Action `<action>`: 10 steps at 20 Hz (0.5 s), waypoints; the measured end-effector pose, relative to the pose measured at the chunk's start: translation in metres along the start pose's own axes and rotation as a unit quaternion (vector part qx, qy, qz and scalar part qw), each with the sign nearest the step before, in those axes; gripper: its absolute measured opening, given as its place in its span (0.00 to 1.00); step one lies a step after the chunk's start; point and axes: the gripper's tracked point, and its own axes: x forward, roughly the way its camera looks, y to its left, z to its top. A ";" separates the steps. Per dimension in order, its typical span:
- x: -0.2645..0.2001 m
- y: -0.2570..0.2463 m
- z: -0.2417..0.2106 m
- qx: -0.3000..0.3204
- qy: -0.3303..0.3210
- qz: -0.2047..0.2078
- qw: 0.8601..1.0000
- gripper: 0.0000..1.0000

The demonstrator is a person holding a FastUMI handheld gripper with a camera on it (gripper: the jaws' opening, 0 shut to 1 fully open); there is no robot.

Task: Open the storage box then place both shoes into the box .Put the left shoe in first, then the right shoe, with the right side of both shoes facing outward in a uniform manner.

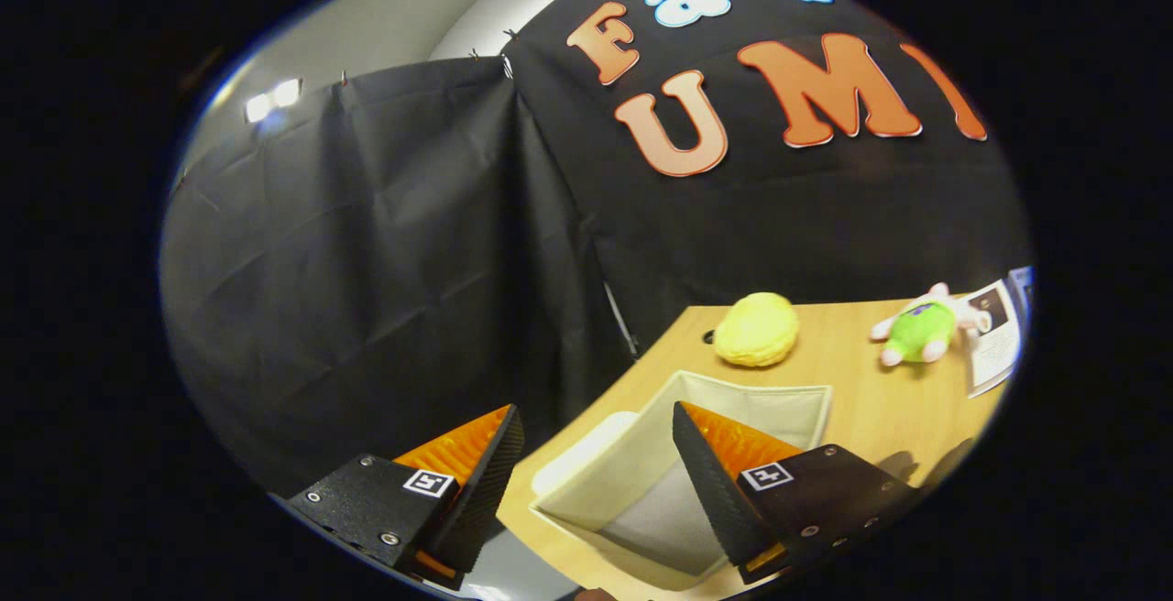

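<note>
My fingers (596, 454) are spread apart, gripping nothing. Between and just below them sits the storage box (733, 399): soft cream fabric, square, open-topped. Beyond it lie a yellow plush (756, 329) and a green plush toy (919, 330), beside a printed sheet (994, 344), on the wooden table (871, 409). Black cloth walls stand behind.

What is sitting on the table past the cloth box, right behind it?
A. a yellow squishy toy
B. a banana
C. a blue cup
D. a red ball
A: a yellow squishy toy sits on the wooden table just beyond the open cloth box, with a green plush toy further along; the gripper is open, holding nothing.
</note>
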 end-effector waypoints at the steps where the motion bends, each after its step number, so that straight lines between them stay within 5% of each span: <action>1: -0.008 -0.016 -0.014 -0.009 0.014 -0.021 1.000 0.98; 10: -0.068 -0.136 -0.086 0.012 0.111 -0.138 0.984 0.99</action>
